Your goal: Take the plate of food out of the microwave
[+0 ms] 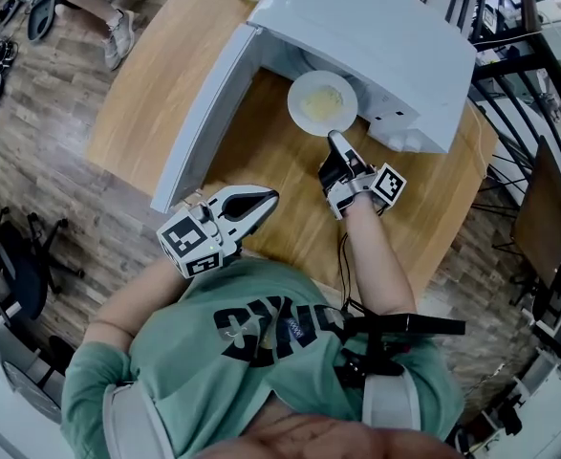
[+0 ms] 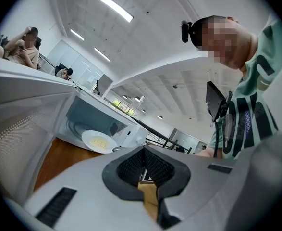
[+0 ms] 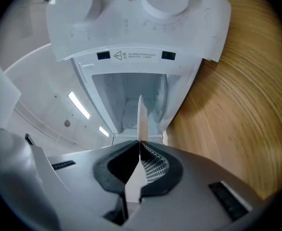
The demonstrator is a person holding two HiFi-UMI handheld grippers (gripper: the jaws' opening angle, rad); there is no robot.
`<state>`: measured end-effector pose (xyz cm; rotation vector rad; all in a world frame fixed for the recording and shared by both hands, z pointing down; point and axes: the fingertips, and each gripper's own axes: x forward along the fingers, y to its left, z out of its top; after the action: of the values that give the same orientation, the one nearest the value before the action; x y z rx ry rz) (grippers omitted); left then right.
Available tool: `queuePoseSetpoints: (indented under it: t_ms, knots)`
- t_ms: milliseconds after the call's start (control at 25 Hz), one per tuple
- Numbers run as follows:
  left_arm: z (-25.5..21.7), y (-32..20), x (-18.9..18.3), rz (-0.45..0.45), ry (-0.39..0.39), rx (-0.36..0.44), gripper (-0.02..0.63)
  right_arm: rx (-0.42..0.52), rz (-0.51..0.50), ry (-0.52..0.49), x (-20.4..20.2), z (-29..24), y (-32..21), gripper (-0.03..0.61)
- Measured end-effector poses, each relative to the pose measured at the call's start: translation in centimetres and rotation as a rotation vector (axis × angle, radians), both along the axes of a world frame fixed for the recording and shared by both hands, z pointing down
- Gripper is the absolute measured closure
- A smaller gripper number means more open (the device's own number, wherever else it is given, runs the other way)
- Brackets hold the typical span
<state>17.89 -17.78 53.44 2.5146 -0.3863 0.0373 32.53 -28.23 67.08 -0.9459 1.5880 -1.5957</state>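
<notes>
Right tongs (image 1: 334, 139) pinch the plate (image 1: 300, 115) — pale food (image 1: 323, 97) on it — at microwave (image 1: 376, 27) mouth.

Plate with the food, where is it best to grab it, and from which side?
Grab the plate by its thin near rim, coming in level from the microwave's open front. The plate is flat, the food sits in its middle, and walls close the other sides. The right gripper is shut on that rim.
</notes>
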Motion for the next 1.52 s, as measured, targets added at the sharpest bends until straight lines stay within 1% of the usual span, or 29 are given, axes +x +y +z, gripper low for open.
queuePoseSetpoints:
  t_ms: [320,680,840,1080,1520]
  knots:
    - [-0.6,1.3,0.9,0.017,0.006,0.007,0.614,0.036,-0.016,-0.015,0.5,-2.1,3.9,0.563]
    - [-1.5,3.7,2.5,0.048,0.016,0.025,0.614,0.059,0.001,-0.018,1.8,-4.1,7.8,0.563]
    - [-1.6,4.3,3.7,0.061,0.017,0.024,0.614,0.07,0.006,-0.02,3.0,-4.9,9.2,0.563]
    - [-2.2,5.1,4.5,0.088,0.025,0.033,0.614,0.077,0.03,-0.02,3.8,-5.9,11.4,0.563]
    - [-2.4,6.0,8.0,0.14,0.035,0.023,0.614,0.081,0.055,-0.017,7.3,-6.3,14.9,0.563]
